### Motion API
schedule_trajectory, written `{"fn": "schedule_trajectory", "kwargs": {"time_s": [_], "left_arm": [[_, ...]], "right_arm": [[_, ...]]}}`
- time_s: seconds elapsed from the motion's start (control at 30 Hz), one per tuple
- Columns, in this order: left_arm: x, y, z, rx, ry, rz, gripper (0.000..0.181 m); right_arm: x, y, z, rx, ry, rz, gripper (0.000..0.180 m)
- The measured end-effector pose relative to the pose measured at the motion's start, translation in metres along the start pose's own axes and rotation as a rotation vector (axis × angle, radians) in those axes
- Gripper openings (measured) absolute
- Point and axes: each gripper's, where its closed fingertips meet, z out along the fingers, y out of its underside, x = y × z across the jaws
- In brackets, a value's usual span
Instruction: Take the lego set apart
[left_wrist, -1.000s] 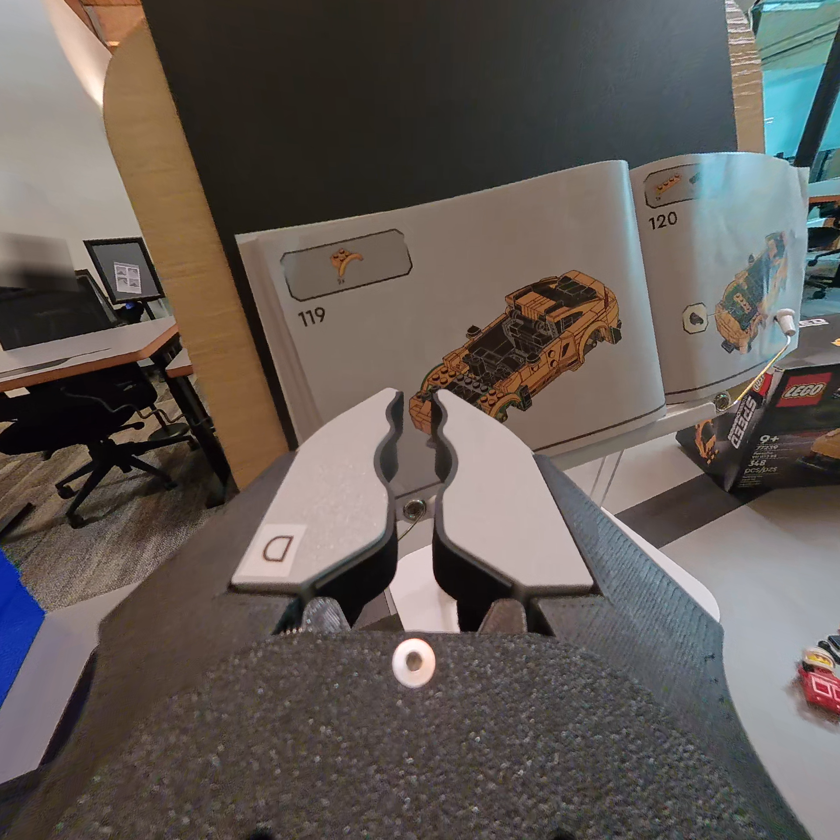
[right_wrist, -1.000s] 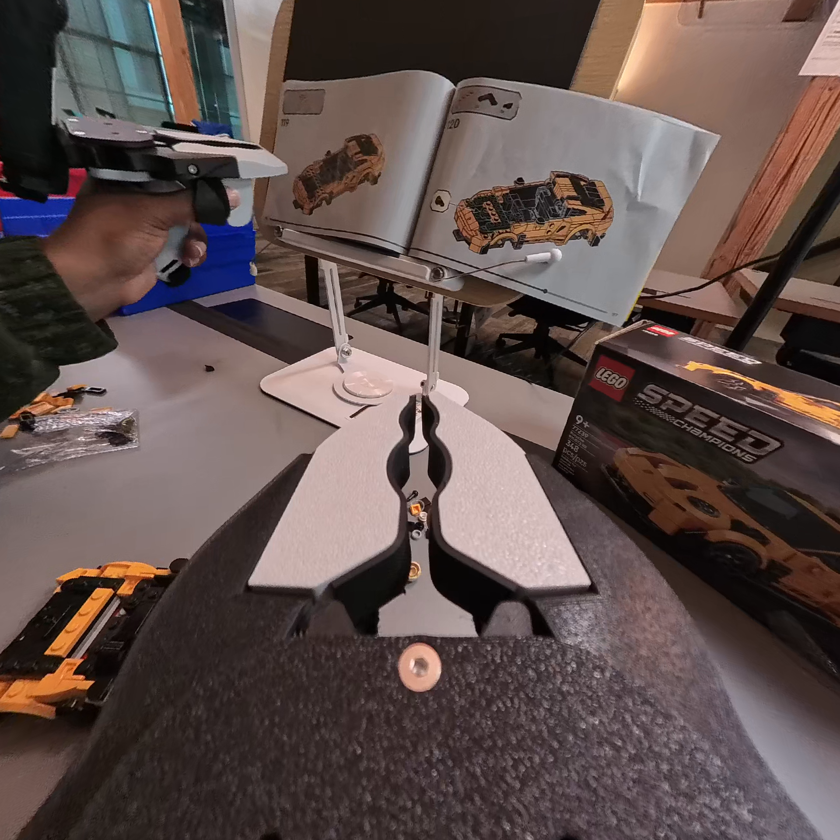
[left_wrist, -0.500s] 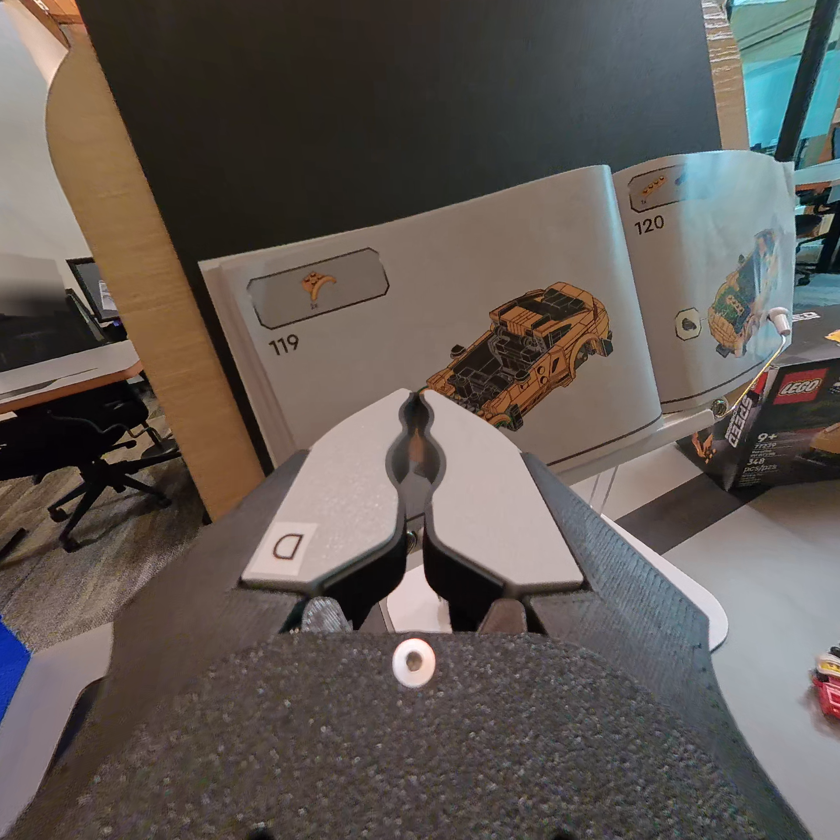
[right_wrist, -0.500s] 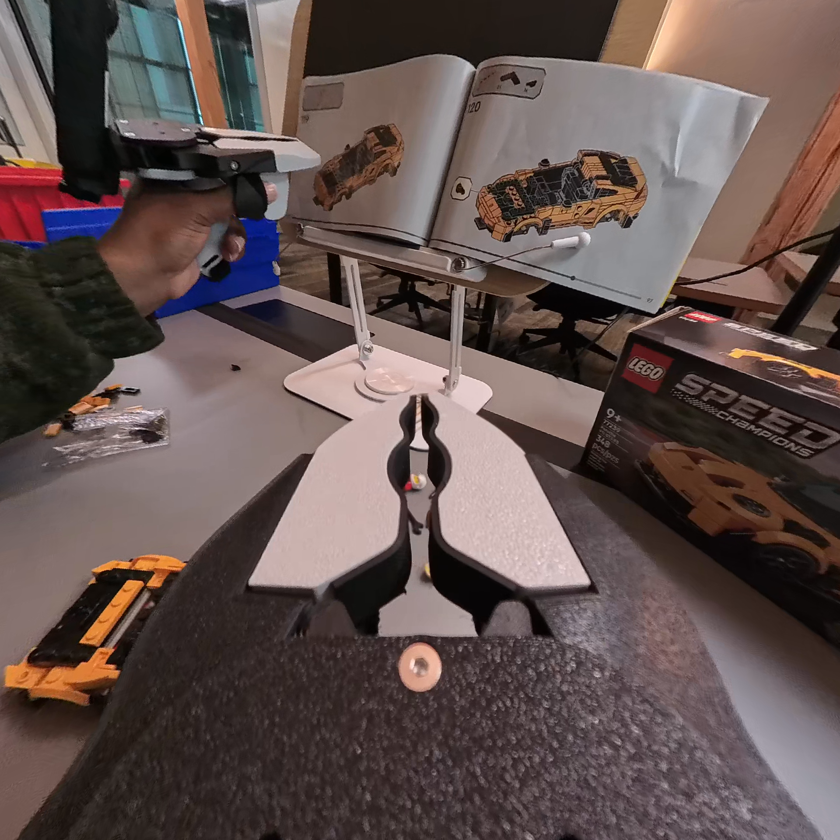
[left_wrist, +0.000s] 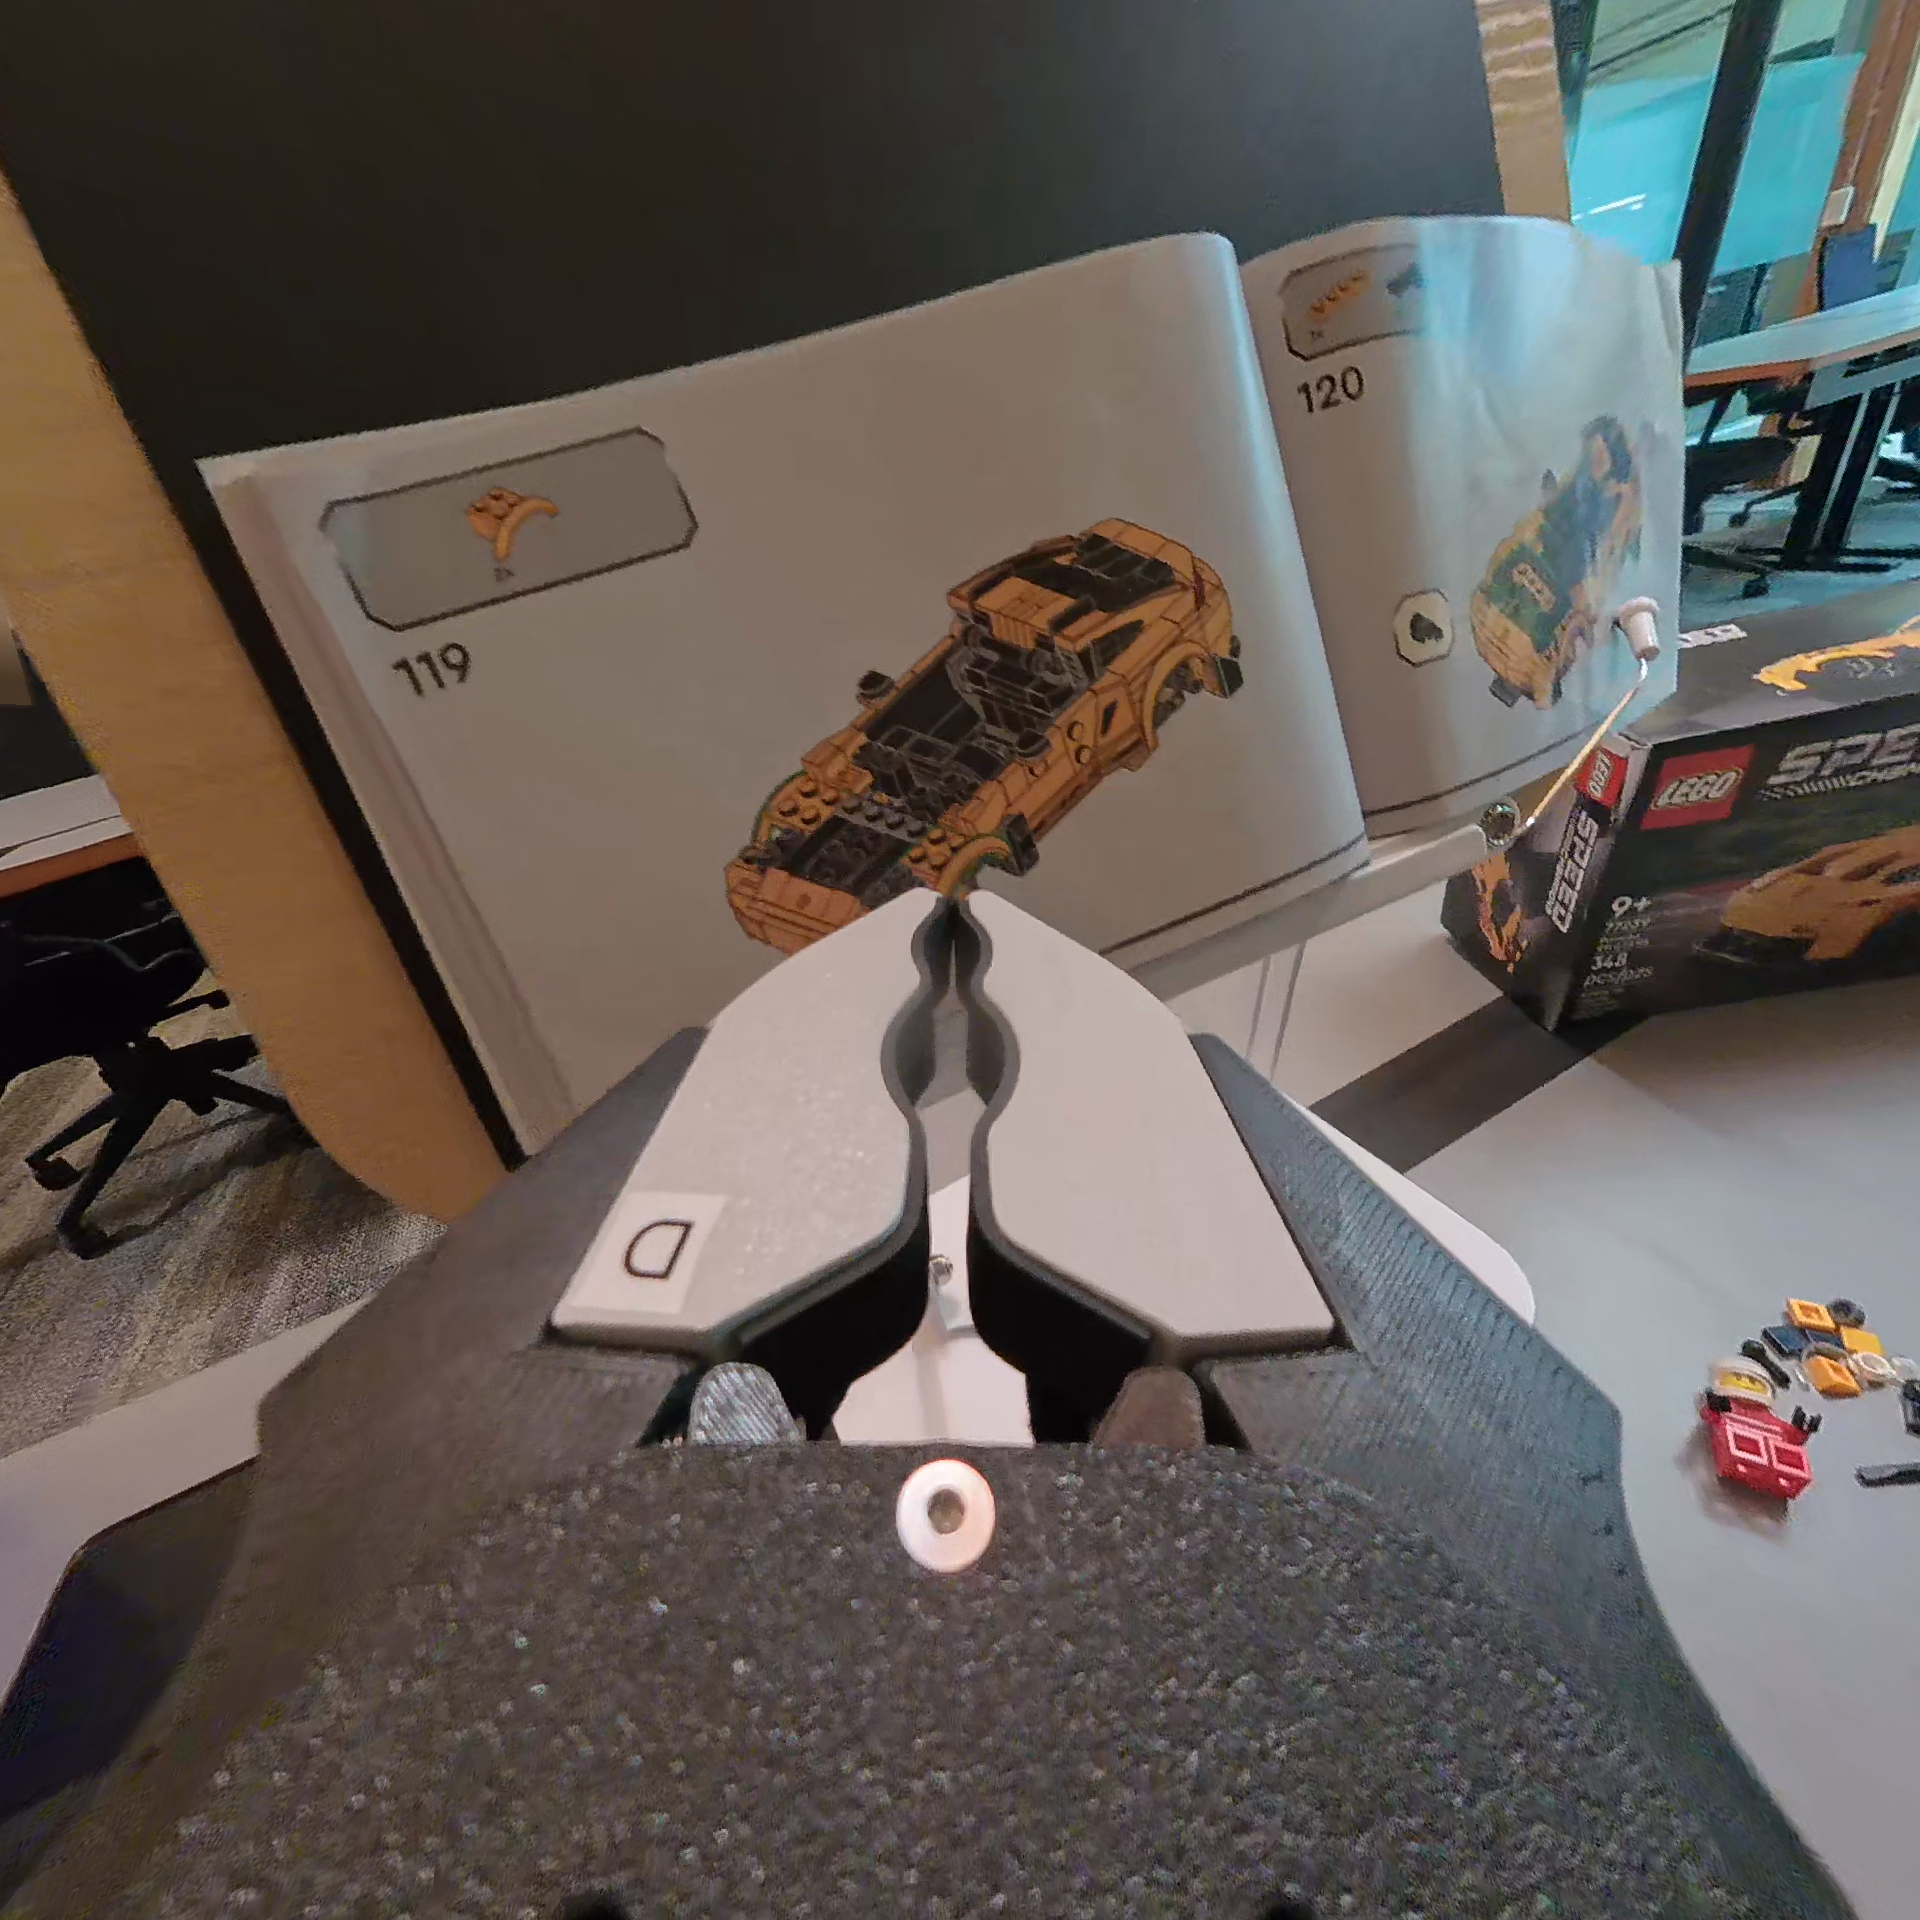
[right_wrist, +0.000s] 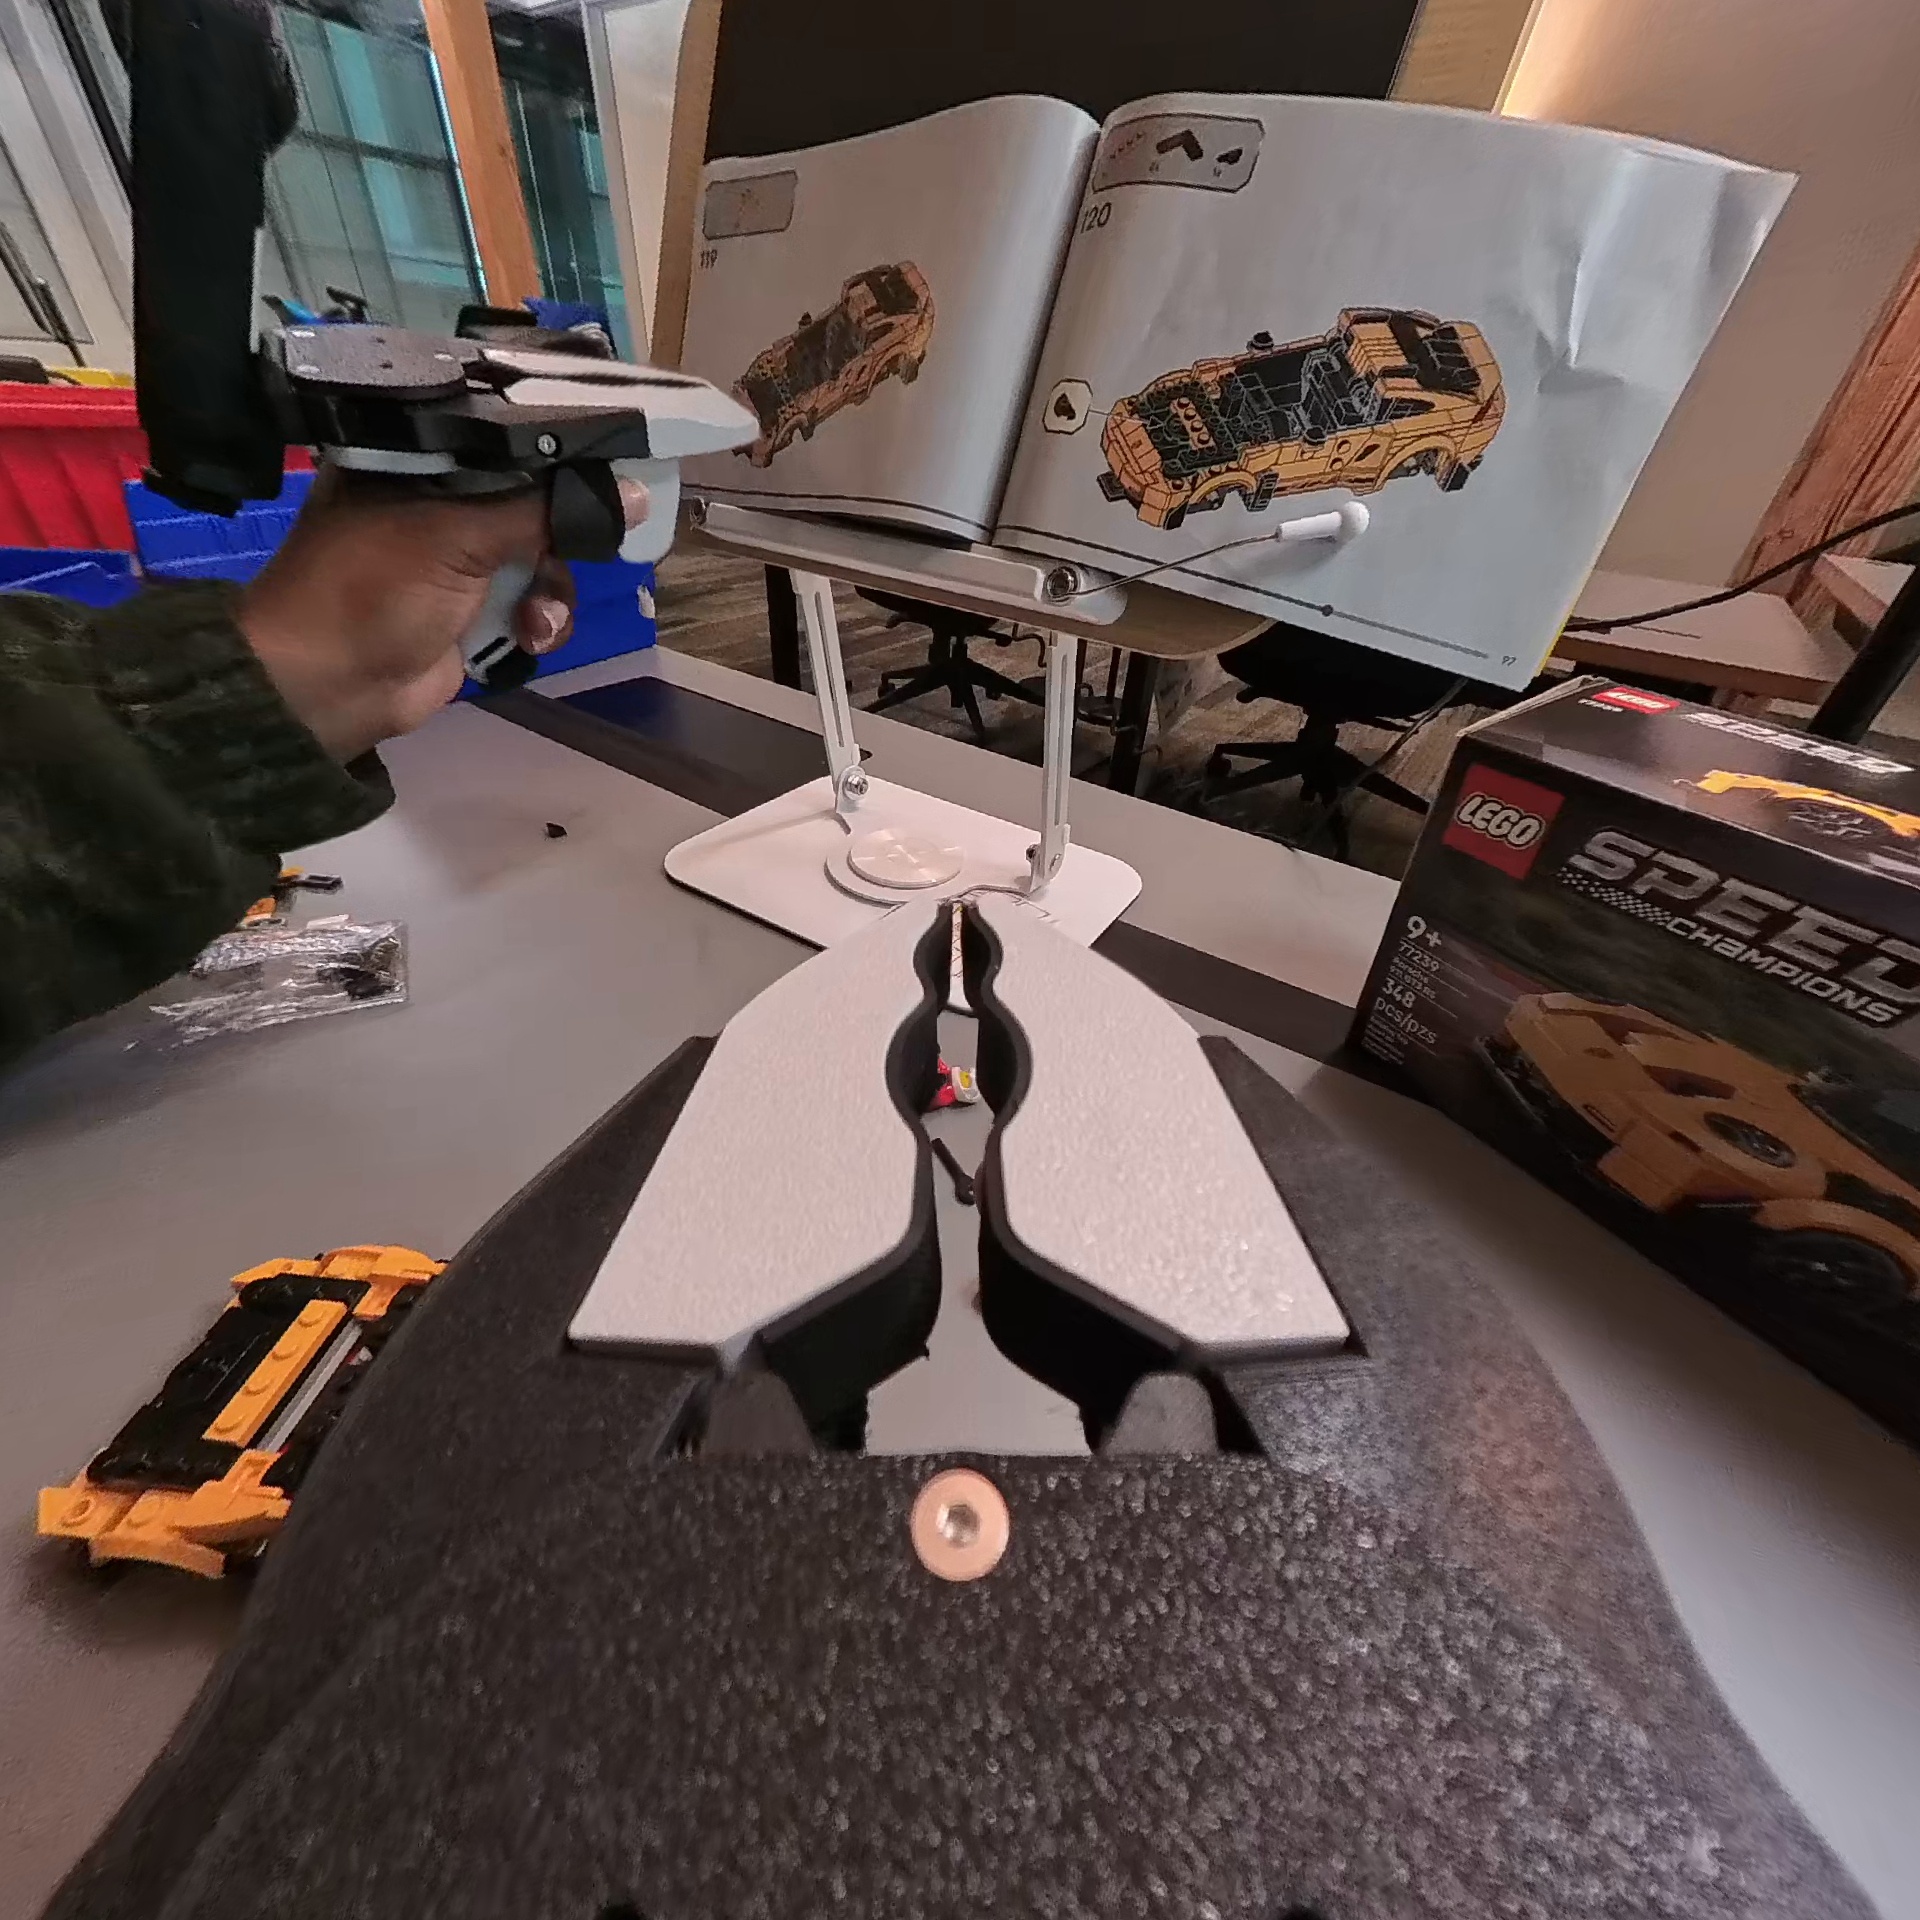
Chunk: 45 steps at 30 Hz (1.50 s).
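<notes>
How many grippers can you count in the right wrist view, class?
2. The right gripper fills the foreground, jaws shut. The left gripper is held in a hand at upper left, reaching toward the instruction booklet.

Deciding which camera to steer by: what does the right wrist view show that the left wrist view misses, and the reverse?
Only the right wrist view shows the partly built orange car on the table, the plastic bag of parts, and the hand holding the left gripper at the booklet.

Only the left wrist view shows the loose orange pieces beside the red minifigure.

Both show the open instruction booklet on its stand and the set's box.
</notes>
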Motion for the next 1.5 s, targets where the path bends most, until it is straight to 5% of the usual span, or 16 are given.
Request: {"fn": "schedule_trajectory", "kwargs": {"time_s": [0.7, 1.2, 1.5], "left_arm": [[0.003, -0.001, -0.009, 0.006, 0.001, -0.004, 0.001], [0.068, -0.093, -0.081, 0.156, 0.212, 0.017, 0.014], [0.126, -0.006, -0.143, -0.112, 0.448, -0.002, 0.030]], "right_arm": [[-0.002, 0.000, -0.002, 0.001, -0.011, -0.014, 0.001], [0.001, -0.015, -0.011, 0.033, 0.033, -0.072, 0.003], [-0.002, -0.006, -0.011, -0.049, -0.023, -0.050, 0.014]]}}
